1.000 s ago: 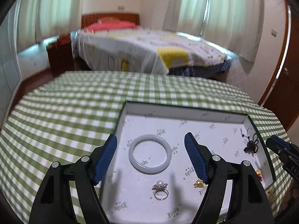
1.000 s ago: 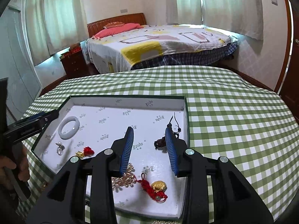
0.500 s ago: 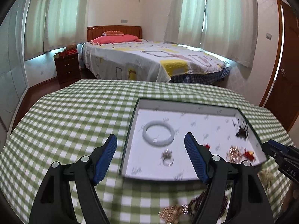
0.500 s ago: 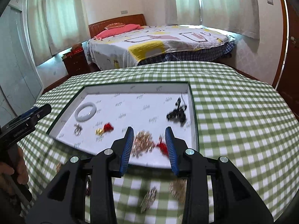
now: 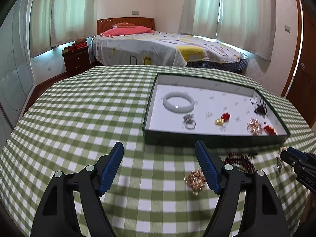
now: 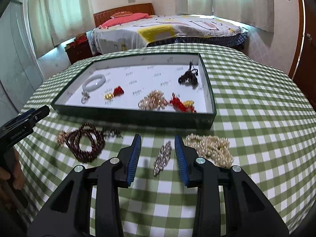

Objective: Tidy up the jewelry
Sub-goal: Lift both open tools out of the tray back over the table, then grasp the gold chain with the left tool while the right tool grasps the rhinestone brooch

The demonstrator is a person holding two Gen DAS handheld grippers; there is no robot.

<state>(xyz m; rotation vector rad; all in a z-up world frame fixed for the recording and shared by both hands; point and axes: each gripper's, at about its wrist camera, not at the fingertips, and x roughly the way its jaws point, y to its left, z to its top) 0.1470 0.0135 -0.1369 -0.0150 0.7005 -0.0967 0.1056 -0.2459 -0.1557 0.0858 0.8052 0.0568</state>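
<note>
The main risk is a poor pick among the loose pieces on the checked tablecloth [image 6: 256, 102]: the right gripper [image 6: 158, 154] hangs over a narrow sparkling silver bracelet [image 6: 163, 158], its jaws parted and holding nothing, and that thin, flat chain could slip out of the pads or get dragged along the cloth if they close too high or off its line. The pile of pearls [image 6: 211, 148] lies just beside the right jaw, so a careless close could snag a strand and pull it along. The left gripper [image 5: 159, 165] is also released, its jaws wide over bare cloth, with a small gold cluster [image 5: 194, 180] near its right jaw and dark red beads [image 6: 86, 146] further right; coiled beads may unwind and trail when lifted. The shallow dark green tray [image 6: 138, 116] sits further back on the table and already holds a white bangle [image 5: 178, 103], a ring [image 5: 189, 123], gold and red charms, a gold chain and a dark corded piece, all spaced apart on its white floor.
</note>
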